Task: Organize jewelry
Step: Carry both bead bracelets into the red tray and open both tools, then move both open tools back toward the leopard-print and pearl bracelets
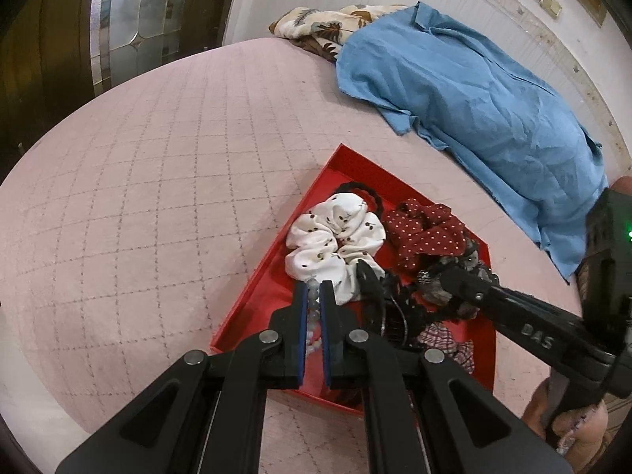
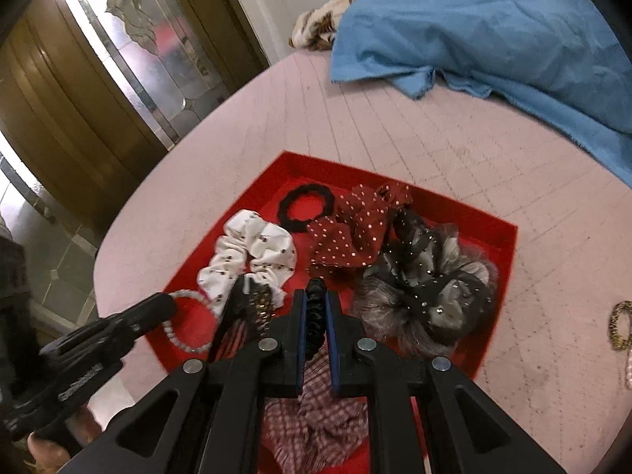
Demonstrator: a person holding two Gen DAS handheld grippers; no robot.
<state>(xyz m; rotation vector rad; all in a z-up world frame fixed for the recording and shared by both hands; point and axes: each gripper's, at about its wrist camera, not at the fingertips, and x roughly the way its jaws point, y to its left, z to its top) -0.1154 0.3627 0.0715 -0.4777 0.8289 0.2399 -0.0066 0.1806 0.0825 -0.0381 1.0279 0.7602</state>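
1. Pink quilted bed (image 1: 138, 181) is the work surface; a shallow red tray (image 1: 252, 296) lies on it near the front edge. Dark wooden door with glass panels (image 2: 130, 51) behind.

2. Left gripper (image 1: 314, 286): fingers drawn together on a pale bead bracelet (image 2: 185, 324), which hangs down over the front left part of the tray. Beads look hard, glossy and strung on elastic; judged light, slippery and prone to rolling out of a pinch. Best hold is across the strand, as now, not on a single bead.

3. Right gripper (image 2: 316, 296): clamped on a black hair tie (image 2: 316, 304), ruffled and narrow, held over the tray's front middle. Judged soft and compressible, so it should tolerate a firm grip.

4. Tray contents, outward from the grippers:
   - white scrunchie (image 1: 335, 241) with small dark print, left of centre;
   - red dotted scrunchie (image 2: 347, 233), beside it to the right;
   - plain black ring-shaped tie (image 2: 304, 207) at the far side;
   - grey and black ruffled scrunchie (image 2: 426, 296), studded, on the right;
   - red checked scrunchie (image 2: 316, 414) at the near edge, partly under the right gripper.

5. Outside the tray: a leopard-print band (image 2: 620, 326) on the bed to the right, partly cut off.

6. Farther back: a blue shirt (image 1: 474, 91) spread on the bed, a floral cloth (image 1: 316, 27) behind it.
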